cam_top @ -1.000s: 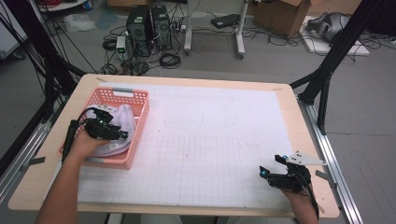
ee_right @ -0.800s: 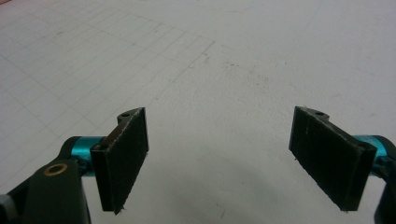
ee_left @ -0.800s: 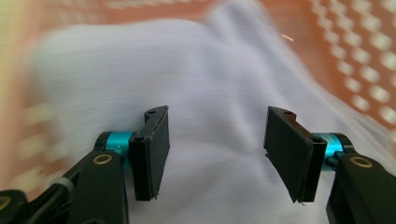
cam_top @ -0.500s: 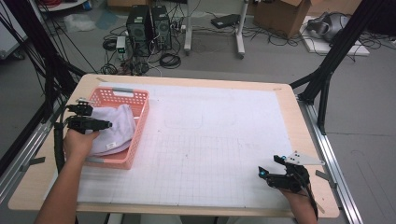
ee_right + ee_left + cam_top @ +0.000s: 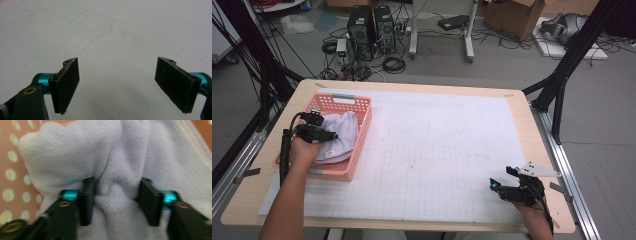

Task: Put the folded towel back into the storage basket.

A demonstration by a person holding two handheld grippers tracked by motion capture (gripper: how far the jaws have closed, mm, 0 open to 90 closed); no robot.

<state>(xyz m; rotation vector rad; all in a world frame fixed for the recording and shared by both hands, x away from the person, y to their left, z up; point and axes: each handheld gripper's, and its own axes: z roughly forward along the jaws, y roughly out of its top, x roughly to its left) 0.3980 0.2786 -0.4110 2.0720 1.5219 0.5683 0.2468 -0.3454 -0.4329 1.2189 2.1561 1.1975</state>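
Observation:
A pale lilac towel [image 5: 341,134] lies crumpled in a pink plastic basket [image 5: 362,131] at the table's left. My left gripper [image 5: 331,136] reaches into the basket from its left side. Its jaws have just been closing, and a bunched fold of the towel [image 5: 120,157] is pinched between the pads of the left gripper [image 5: 116,195]. The basket's dotted pink floor [image 5: 10,175] shows beside the cloth. My right gripper [image 5: 502,179] rests near the table's front right corner. In its own view the right gripper [image 5: 125,82] stands open over the bare white mat.
A white gridded mat [image 5: 437,150] covers most of the wooden table [image 5: 257,195]. Black frame posts [image 5: 562,75] stand at both sides. Beyond the far edge, computer towers [image 5: 369,27] and cables lie on the floor.
The left gripper pulled back to the basket's left rim with its jaws wide, then dipped onto the towel with the jaws narrower around a fold. The right gripper stayed put.

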